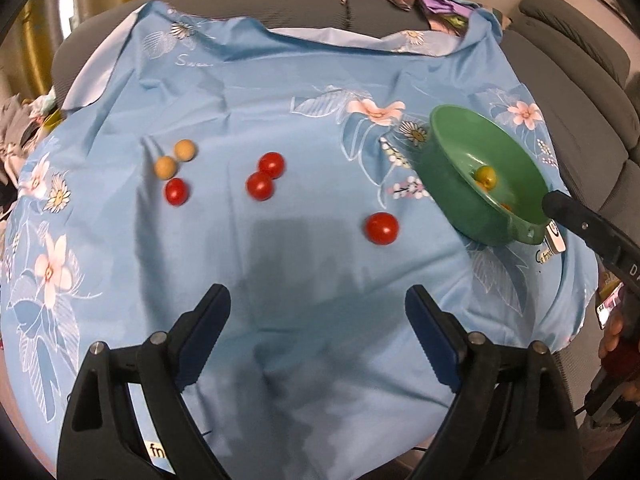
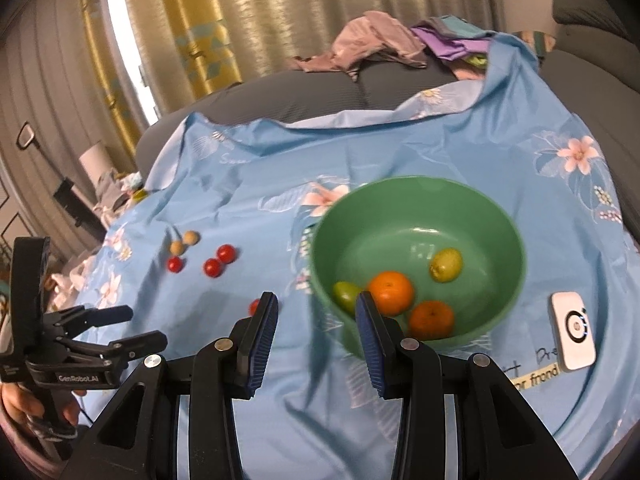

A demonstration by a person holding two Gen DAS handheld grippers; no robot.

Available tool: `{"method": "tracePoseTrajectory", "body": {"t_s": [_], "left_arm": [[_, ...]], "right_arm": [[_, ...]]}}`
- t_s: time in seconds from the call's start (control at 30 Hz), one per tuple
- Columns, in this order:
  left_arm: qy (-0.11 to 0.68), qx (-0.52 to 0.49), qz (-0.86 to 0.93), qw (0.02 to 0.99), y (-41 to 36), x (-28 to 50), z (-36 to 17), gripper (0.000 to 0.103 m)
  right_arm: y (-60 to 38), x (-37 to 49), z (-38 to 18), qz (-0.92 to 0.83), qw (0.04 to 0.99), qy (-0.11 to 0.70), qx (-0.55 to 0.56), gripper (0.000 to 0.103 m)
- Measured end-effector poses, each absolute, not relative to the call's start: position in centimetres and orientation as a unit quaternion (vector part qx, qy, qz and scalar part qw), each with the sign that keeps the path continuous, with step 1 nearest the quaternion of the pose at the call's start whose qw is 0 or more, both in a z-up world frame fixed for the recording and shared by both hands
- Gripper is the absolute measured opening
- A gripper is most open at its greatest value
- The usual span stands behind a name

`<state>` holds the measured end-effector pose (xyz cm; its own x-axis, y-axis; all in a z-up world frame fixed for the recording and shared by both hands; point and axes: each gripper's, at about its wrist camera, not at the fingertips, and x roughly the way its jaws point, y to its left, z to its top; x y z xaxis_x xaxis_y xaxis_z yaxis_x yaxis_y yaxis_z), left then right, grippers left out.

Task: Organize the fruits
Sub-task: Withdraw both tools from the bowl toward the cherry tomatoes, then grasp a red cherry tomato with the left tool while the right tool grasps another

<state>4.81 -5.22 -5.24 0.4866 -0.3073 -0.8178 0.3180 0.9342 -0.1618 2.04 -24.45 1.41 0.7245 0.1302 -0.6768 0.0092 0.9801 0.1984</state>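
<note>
Nearby, white device [image 2: 573, 333] beside green bowl [image 2: 496, 216].

The cloth [image 1: 304, 92] was pale blue, printed with pink and white flowers and white-outlined leaves. The bowl [image 2: 416, 216] was green; inside lay two orange fruits [image 2: 391, 293] and two yellow-green ones [image 2: 446, 265]. On the cloth, four tomatoes [image 1: 382, 228] were red and two small balls [image 1: 185, 149] were tan. The hand-held gripper [image 1: 318, 340] was black with dark blue pads [image 1: 426, 340]. The curtain [image 2: 208, 32] was gold.
</note>
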Motion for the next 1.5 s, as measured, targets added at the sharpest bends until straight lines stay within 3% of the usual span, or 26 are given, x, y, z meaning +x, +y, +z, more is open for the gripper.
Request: {"method": "tracePoseTrajectory", "body": {"t_s": [0.53,1.07,1.17,1.23,1.5], "left_arm": [[0.485,-0.037,-0.162,0.859,-0.7,4.8,-7.7,0.089],[0.486,-0.041,-0.18,0.854,-0.6,8.0,-8.8,0.089],[0.487,-0.041,-0.183,0.853,-0.9,9.0,-8.9,0.089],[0.484,-0.04,-0.183,0.855,-1.3,9.8,-9.0,0.088],[0.479,-0.023,-0.163,0.862,-3.2,13.8,-9.3,0.085]], "right_arm": [[-17.9,4.8,-1.9,0.13,0.895,0.425,0.049,0.041],[-15.3,11.4,-7.4,0.099,0.863,0.491,-0.064,0.041],[-15.6,12.0,-8.1,0.1,0.854,0.507,-0.06,0.04],[-15.7,12.1,-8.4,0.105,0.852,0.509,-0.06,0.032],[-16.4,13.9,-7.5,0.12,0.862,0.492,-0.005,0.032]]}}
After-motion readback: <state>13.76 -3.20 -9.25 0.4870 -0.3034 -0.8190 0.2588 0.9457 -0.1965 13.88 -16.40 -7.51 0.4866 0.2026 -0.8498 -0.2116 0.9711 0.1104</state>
